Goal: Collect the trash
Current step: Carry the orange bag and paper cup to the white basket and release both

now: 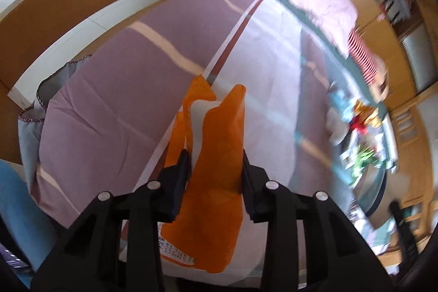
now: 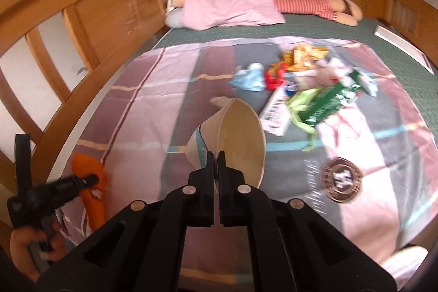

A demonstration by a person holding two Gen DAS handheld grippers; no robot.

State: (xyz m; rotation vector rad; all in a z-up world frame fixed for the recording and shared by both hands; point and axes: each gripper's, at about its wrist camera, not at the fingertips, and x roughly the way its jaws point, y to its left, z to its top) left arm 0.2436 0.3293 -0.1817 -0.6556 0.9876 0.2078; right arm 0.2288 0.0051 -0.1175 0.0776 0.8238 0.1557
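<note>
An orange plastic bag (image 1: 219,133) stands up between the fingers of my left gripper (image 1: 215,159), whose pads press on its sides. From the right wrist view this same left gripper (image 2: 89,179) is low at the left with the orange bag (image 2: 94,201) at its tip. My right gripper (image 2: 216,155) is shut on the rim of a squashed paper cup (image 2: 241,133), held above the bedspread. Beyond the cup lies a heap of trash (image 2: 303,78): blue tissue (image 2: 250,78), red and yellow wrappers, a green packet (image 2: 328,100), a white carton (image 2: 275,111). A clear lid with a round logo (image 2: 340,179) lies nearer.
The pink and purple checked bedspread (image 2: 153,111) covers the bed. A pink pillow (image 2: 230,2) and a striped plush doll (image 2: 306,3) lie at the head. A wooden bed rail (image 2: 82,26) runs along the left. A person's hand (image 2: 30,245) holds the left gripper.
</note>
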